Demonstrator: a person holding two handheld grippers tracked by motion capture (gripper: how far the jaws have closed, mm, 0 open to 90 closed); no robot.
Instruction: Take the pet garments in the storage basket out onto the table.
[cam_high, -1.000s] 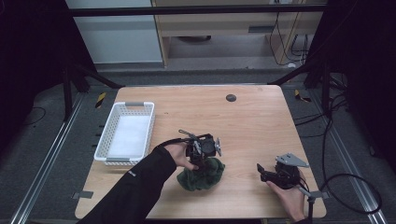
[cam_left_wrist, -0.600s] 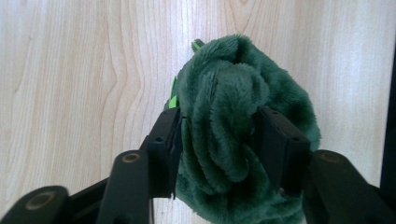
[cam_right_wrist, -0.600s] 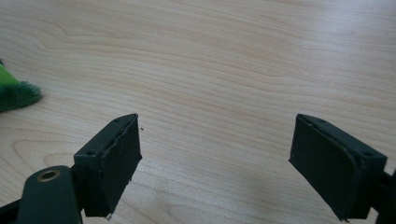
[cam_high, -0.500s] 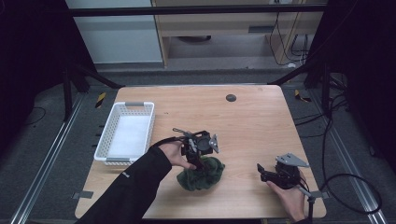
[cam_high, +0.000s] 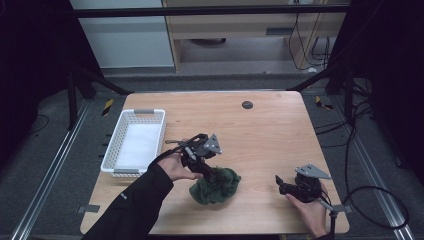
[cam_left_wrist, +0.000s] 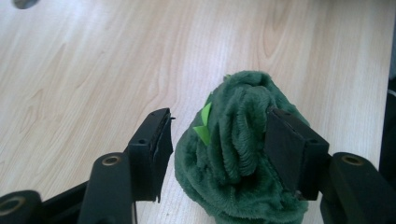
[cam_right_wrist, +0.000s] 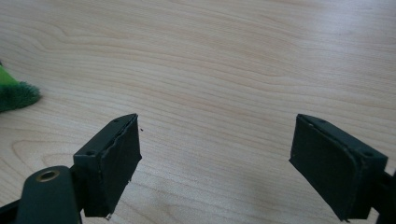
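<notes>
A dark green plush cloth lies bunched in a soft heap on the wooden table, toward the near edge and a little left of the middle. In the left gripper view the cloth has a ribbed, chenille-like pile and a small bright green tag tucked into its folds.

The left gripper hangs just over the heap's left side, held in the person's left hand with a black sleeve behind it. Its jaws have just been opening, and the cloth sits between them. In the left gripper view the jaw on the right of that view lies against the plush, while the other stands off with a thin strip of bare wood showing beside it. So the pads are not pinching the cloth; the jaws stand moderately wide around it.

The right gripper rests low near the table's near right corner, well apart from the cloth, in the person's right hand. In its own view the jaws are spread wide over bare wood with nothing between them.

A white plastic basket sits at the table's left edge, near the left hand. A small dark round hole marks the far part of the tabletop.
</notes>
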